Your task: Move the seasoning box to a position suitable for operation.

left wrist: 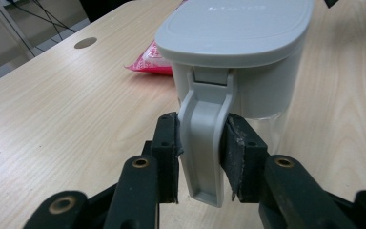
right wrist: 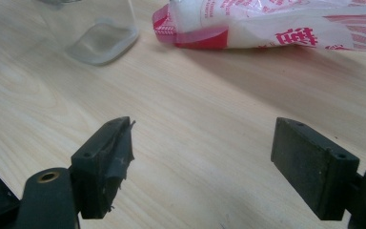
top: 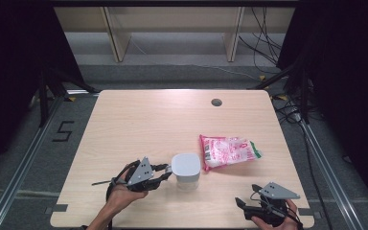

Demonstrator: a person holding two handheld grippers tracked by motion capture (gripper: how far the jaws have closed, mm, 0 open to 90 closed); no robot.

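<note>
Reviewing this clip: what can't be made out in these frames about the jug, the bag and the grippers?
- Jug: contents hidden by grey lid in high view; base cut off in left gripper view.
- Bag: print cropped by top edge in right gripper view, too small in high view.
- Right gripper: partly cut off by high view's bottom edge.

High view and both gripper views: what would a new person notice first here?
First, the left gripper shut on the grey handle of a lidded jug near the table's front middle. Next, a pink and white bag lying flat to the jug's right. The right gripper waits open at the front right corner.
</note>
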